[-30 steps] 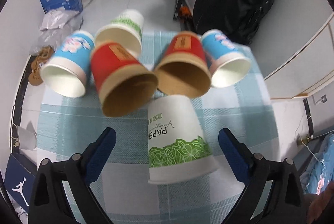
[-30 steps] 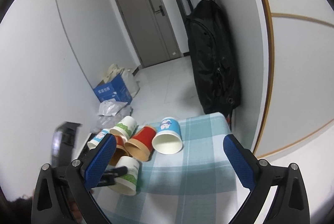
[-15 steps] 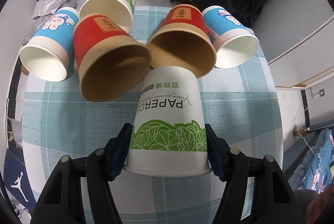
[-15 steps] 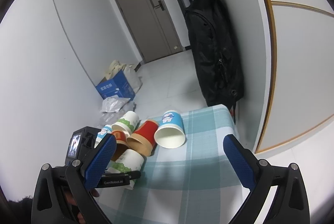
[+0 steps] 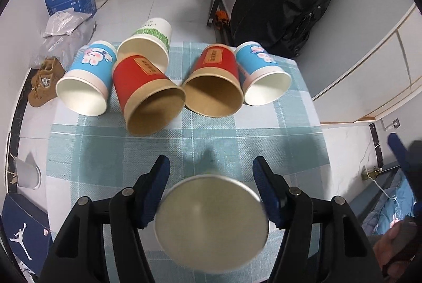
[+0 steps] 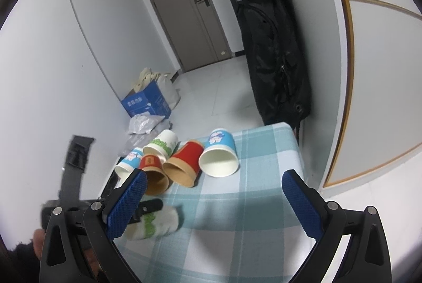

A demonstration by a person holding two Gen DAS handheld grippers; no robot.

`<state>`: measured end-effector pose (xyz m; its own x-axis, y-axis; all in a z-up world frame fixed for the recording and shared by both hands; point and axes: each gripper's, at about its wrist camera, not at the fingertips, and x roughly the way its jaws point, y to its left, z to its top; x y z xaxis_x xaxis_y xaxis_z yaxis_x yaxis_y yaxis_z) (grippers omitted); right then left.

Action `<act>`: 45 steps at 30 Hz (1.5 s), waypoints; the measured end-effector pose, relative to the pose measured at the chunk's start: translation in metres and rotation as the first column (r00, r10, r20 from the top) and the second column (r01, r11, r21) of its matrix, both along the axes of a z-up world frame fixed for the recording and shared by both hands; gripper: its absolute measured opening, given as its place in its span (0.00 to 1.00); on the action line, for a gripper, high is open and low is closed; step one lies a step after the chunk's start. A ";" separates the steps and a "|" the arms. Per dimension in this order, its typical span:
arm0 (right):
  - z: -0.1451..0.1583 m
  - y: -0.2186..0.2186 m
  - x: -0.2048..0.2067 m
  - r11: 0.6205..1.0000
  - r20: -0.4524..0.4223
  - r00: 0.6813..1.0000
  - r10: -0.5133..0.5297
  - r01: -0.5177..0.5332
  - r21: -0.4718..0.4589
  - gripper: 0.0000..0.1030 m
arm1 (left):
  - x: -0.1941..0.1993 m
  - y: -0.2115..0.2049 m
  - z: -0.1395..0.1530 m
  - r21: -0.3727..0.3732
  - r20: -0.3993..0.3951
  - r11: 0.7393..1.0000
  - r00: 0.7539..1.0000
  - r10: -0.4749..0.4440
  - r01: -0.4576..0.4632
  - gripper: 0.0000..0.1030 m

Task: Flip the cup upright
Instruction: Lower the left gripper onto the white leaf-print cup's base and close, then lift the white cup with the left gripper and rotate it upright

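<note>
Your left wrist cam sits close, angled down over the table; right cam's higher, further back, facing the door. Both share the cup row.

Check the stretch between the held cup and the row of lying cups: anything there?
Nothing: in the left wrist view only bare checked tablecloth separates the white cup from the red cups.

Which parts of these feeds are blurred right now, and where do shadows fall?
Left wrist view: the held white cup is motion-smeared at its rim, while the lying cups behind stay sharp; a dark shadow lies on the checked cloth just ahead of the jaws. Right wrist view: the same cup is smeared, and the room edges bow from fisheye distortion.
</note>
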<state>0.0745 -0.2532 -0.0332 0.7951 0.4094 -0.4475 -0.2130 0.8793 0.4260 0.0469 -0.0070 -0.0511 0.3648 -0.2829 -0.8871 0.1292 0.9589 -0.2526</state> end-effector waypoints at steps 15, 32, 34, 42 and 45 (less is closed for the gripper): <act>-0.002 0.013 -0.018 0.998 0.011 1.000 0.015 -0.015 -0.059 1.00 | -0.006 -0.001 -0.028 -0.004 -0.023 1.000 1.000 -0.009 0.009 0.57; -0.003 0.017 -0.020 0.997 0.029 0.999 0.019 -0.017 -0.071 1.00 | -0.023 -0.014 -0.063 0.078 -0.114 0.993 0.990 -0.084 0.093 0.53; -0.003 0.016 -0.020 0.997 0.031 0.999 0.015 -0.013 -0.072 1.00 | -0.017 -0.014 -0.061 0.061 -0.113 0.995 0.991 -0.074 0.081 0.52; -0.005 0.009 -0.017 0.999 0.011 1.000 -0.010 0.011 -0.044 1.00 | 0.005 -0.008 -0.016 -0.057 -0.020 0.998 1.000 -0.007 0.006 0.51; -0.005 0.007 -0.016 0.999 0.003 1.000 -0.017 0.017 -0.038 1.00 | 0.007 -0.006 0.005 -0.096 0.024 0.995 1.000 0.009 -0.007 0.51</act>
